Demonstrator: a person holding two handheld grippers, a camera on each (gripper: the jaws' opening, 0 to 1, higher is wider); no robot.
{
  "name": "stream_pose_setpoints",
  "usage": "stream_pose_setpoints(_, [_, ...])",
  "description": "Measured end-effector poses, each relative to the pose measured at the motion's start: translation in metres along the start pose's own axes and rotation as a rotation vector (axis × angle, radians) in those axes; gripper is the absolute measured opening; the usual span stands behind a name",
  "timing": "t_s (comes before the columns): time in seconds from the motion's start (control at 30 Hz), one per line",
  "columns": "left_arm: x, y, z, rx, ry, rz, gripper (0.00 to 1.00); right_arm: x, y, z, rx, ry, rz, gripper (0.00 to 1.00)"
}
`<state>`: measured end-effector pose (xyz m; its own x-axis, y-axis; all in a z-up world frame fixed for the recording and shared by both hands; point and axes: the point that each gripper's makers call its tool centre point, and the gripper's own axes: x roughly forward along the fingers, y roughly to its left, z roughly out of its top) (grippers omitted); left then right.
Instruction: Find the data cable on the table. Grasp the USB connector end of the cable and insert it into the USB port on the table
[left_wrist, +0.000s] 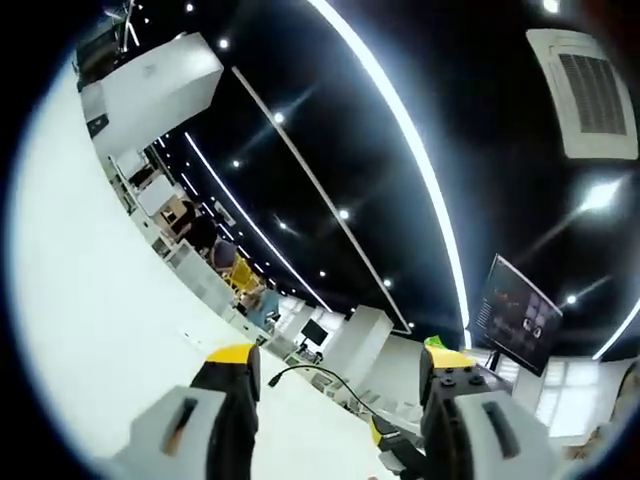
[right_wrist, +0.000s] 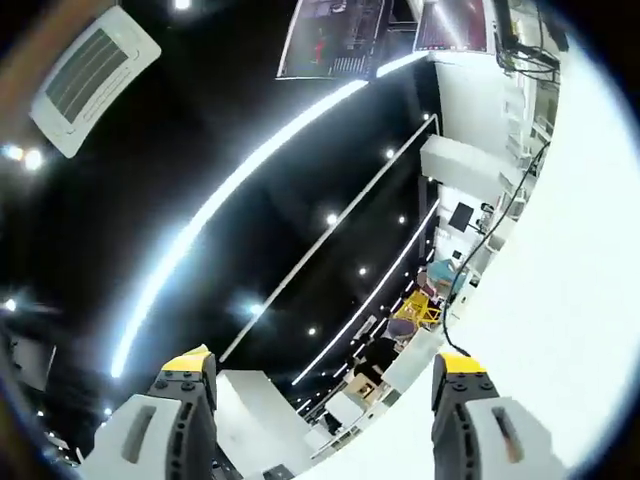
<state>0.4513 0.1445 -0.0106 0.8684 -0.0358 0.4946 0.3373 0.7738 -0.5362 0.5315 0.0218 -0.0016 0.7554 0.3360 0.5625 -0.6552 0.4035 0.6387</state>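
**Left gripper** (left_wrist: 340, 356): jaws yellow-tipped, spread wide apart, nothing between them. It is tilted over a white table (left_wrist: 100, 330).

**Right gripper** (right_wrist: 325, 362): jaws yellow-tipped, likewise parted and empty, beside the same white table (right_wrist: 575, 300).

**Data cable** (left_wrist: 300, 369): thin and black. In the left gripper view it arcs over the table just beyond the jaw tips, between them. In the right gripper view the cable (right_wrist: 485, 240) runs along the table edge toward the right-hand jaw tip. Its plug end is too small to pick out, and I cannot tell where the port sits.

**Surroundings:**
- black ceiling with a long light strip (left_wrist: 400, 130)
- ceiling vent (left_wrist: 590, 90)
- dark monitor (left_wrist: 520, 315) at the far side
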Motion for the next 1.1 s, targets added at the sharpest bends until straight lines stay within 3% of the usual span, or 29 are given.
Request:
stream_pose_setpoints(0.4, [-0.001,0.002,0.011,-0.052,-0.049,0.005,0.75,0.009,0.022,-0.024,-0.150,0.084,0.085,0.94])
stream_pose_setpoints(0.53, [-0.001,0.002,0.009,-0.065,-0.042,0.013,0.75,0.007,0.029,-0.031,-0.131,0.110,0.107,0.90])
stream_pose_setpoints(0.83, [-0.005,0.022,0.005,-0.114,-0.034,0.111,0.72,0.011,0.025,-0.040,-0.131,0.139,0.112,0.86])
stream_pose_setpoints(1.1, [-0.006,0.019,0.003,-0.116,-0.025,0.103,0.71,0.012,0.023,-0.040,-0.135,0.143,0.107,0.84])
